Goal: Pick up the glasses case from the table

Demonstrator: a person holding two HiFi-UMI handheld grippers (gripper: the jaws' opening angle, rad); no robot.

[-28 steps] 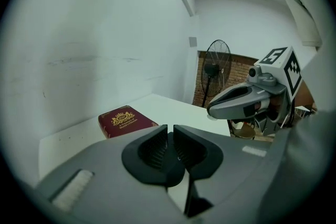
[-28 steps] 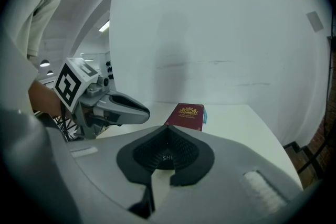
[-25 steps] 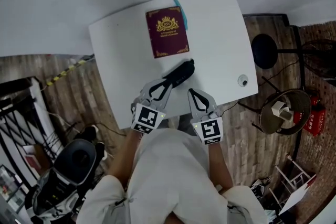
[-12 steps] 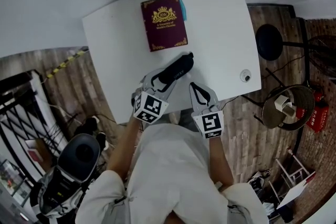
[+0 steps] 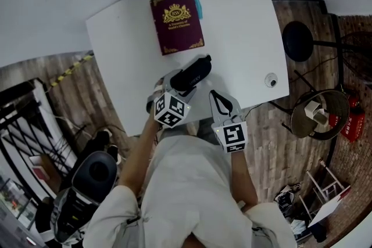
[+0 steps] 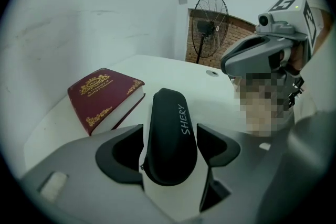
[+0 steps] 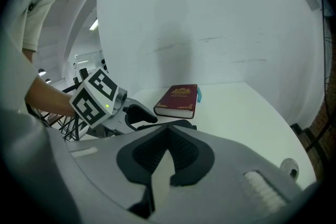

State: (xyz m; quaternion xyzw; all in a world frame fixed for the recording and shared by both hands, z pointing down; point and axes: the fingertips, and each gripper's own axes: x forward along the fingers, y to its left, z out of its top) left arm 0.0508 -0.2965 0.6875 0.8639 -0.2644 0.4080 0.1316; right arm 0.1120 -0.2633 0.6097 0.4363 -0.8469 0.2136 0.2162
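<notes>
Item: white desk (image 5: 238, 32), viewed from above, contents listed left to right. Left hand-held gripper (image 6: 170, 150): angled down onto the desk at its near edge, jaws spread and just lately opening; they straddle the near end of the glasses case, one pad on each flank, neither seen to press. Glasses case (image 6: 168, 113): black, oblong, hard-shelled, white lettering along one side; lying flat on the desk, long axis running away from the gripper towards the book. Not lifted. Book (image 5: 176, 21): maroon cover with gilt crest and corner ornaments, flat on the desk just beyond the case and apart from it; a teal strip (image 5: 195, 0) shows at its far right edge, nature not determinable. Right hand-held gripper (image 7: 167, 134): held just beside the case on its right, over the desk's near edge, jaws pressed together with nothing between them; not touching the case. Small round fitting (image 5: 268, 79): near the desk's right edge, well apart from everything else. Status of task, as judged: approach and placement of the left jaws around the case appear complete; closing onto the case and raising it clear of the desk are both outstanding. The right gripper seems to have no part in the pick.
</notes>
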